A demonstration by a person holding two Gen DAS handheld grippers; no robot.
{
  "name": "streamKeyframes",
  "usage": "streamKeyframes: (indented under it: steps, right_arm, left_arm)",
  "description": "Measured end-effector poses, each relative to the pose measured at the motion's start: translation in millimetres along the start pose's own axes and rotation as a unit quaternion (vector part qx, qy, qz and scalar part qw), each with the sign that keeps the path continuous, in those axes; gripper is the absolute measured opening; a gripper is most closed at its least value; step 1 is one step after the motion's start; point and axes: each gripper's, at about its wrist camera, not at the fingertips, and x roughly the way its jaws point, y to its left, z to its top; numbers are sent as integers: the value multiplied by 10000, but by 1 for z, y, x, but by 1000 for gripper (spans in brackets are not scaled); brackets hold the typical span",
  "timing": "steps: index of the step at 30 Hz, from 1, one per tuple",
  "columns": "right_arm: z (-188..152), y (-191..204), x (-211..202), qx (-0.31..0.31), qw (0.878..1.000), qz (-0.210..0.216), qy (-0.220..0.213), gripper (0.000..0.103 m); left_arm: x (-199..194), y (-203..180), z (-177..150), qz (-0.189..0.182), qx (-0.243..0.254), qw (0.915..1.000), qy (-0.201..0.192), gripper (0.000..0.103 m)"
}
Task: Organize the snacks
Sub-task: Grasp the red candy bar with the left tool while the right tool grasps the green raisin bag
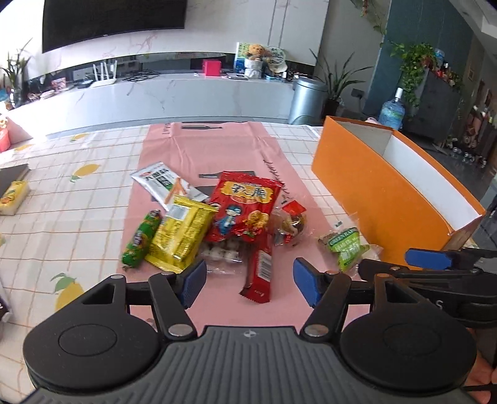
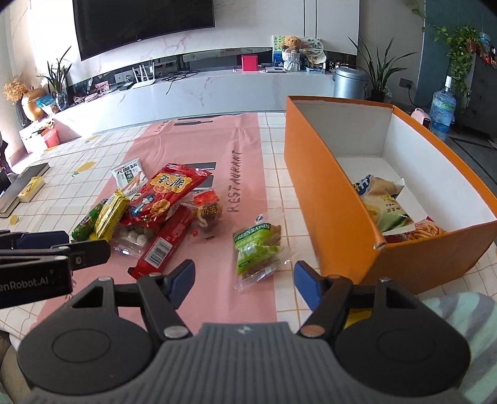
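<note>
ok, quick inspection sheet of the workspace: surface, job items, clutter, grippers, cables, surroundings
surface: checked tablecloth under a pink mat.
job's things: snack pile on mat; green raisin pack lies apart; orange box holds chip bags.
clutter: yellow pack, dark book at far left.
grippers: left gripper and right gripper open, empty.
cables: on the TV counter only.
surroundings: TV, bin, plants, water bottle.

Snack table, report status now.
Left gripper open over long red packet. Right gripper open at green raisin pack, nothing held. Orange box holds two bags. Nothing blocking.
</note>
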Motion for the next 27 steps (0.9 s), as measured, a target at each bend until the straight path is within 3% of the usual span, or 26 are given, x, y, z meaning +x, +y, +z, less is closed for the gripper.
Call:
streamKeyframes:
  steps: [6, 12, 17, 23, 27]
  right_arm:
    - [5, 10, 19, -274, 9996, -103, -13, 63]
    - [14, 20, 41, -719, 9969, -310, -83, 59]
    - [17, 18, 59, -749, 9967, -320, 70, 55]
    - [17, 13, 70, -649, 9973, -284, 172, 48]
    - [16, 10, 74, -564, 9978, -278, 211, 39]
  left_arm:
    - [12, 7, -4, 48, -25, 10000, -7, 75]
    - [17, 19, -2, 448, 11, 9989, -110, 79]
    - [21, 14, 4, 200, 139, 9995, -211, 79]
    - [37, -1, 8, -68, 376, 9993, -58, 77]
    - [48, -5, 3, -61, 463, 9988, 169, 68]
